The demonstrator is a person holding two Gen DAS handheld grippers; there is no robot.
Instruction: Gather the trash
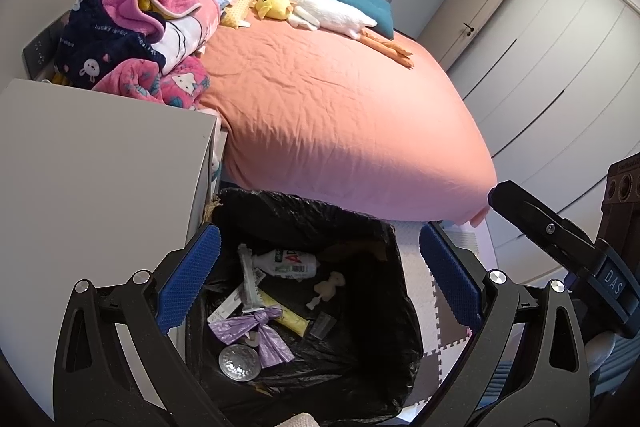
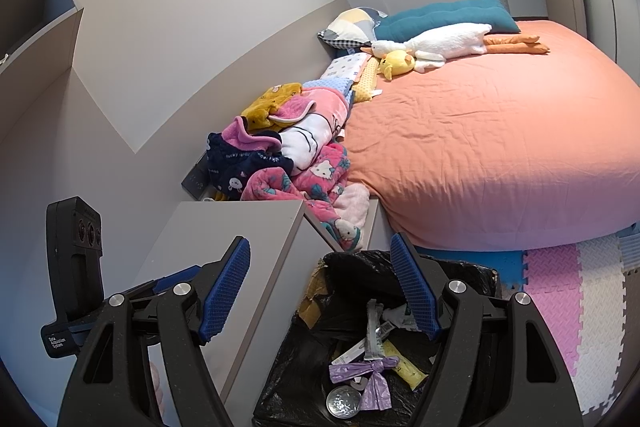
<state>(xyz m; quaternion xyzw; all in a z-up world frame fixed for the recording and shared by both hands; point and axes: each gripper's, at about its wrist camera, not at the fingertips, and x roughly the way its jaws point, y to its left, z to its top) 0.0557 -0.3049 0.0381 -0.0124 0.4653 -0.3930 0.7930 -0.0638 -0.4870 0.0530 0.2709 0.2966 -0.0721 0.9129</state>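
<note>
A bin lined with a black bag (image 1: 360, 223) stands on the floor beside the bed; it also shows in the right wrist view (image 2: 472, 267). Inside lie a tied purple bag (image 1: 256, 331), a white bottle (image 1: 288, 263), a yellow wrapper (image 1: 288, 315), a silver foil disc (image 1: 239, 363) and other scraps. My left gripper (image 1: 320, 279) is open and empty, right above the bin. My right gripper (image 2: 320, 287) is open and empty, above the bin's left rim. The same purple bag (image 2: 372, 375) and foil disc (image 2: 343, 403) show below it.
A grey bedside cabinet (image 1: 100, 167) stands left of the bin. The bed with an orange sheet (image 1: 340, 99) holds a heap of blankets (image 1: 136, 43), a plush goose (image 1: 328, 11) and pillows. Foam floor mats (image 2: 580, 307) lie right of the bin.
</note>
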